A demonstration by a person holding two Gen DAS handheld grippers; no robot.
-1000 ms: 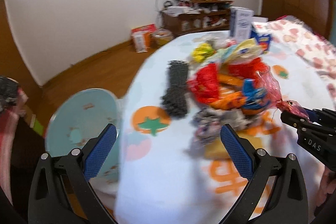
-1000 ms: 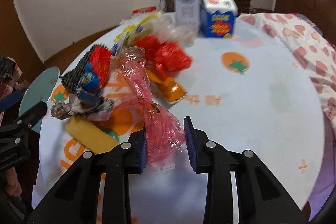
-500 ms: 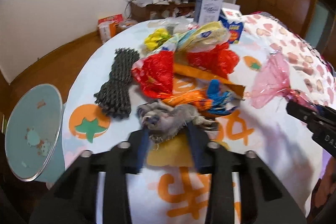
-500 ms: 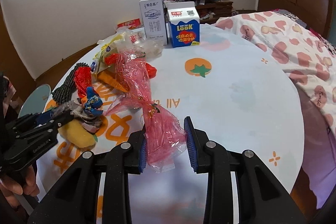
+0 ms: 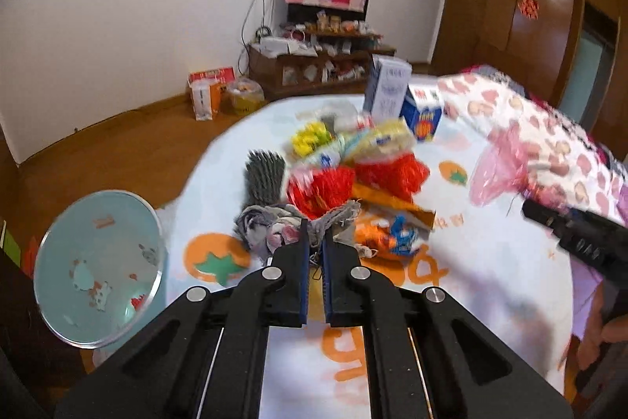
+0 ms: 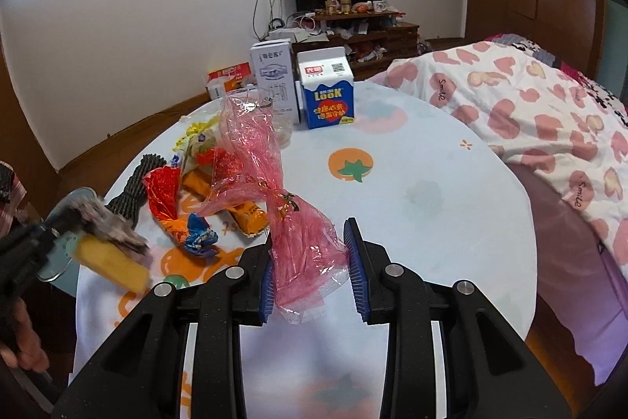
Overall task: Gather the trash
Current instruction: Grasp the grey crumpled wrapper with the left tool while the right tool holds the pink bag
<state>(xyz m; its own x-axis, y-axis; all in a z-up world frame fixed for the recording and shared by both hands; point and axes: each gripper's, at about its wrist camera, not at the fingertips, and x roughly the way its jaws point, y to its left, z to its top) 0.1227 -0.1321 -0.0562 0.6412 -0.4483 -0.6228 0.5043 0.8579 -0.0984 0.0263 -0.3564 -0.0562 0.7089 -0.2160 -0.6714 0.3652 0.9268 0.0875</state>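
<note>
My left gripper (image 5: 315,250) is shut on a crumpled grey rag (image 5: 274,226) and holds it above the table's near left edge; the rag also shows in the right wrist view (image 6: 106,220). My right gripper (image 6: 310,262) is shut on a pink cellophane bag (image 6: 290,222), held above the table; the bag also shows in the left wrist view (image 5: 498,167). On the table lie red wrappers (image 5: 325,187), an orange-blue wrapper (image 6: 192,230), an orange packet (image 6: 243,214), a yellow sponge (image 6: 114,262) and a dark rope bundle (image 6: 135,183).
A round table (image 6: 431,191) with a fruit-print cloth holds a white carton (image 6: 272,81) and a blue LOOK carton (image 6: 327,89) at the back. A light-blue stool (image 5: 94,269) stands left of the table. A heart-print quilt (image 6: 549,112) lies to the right.
My left gripper closed on the grey rag and lifted it off the table, uncovering the yellow sponge. My right gripper rose a little with the pink bag.
</note>
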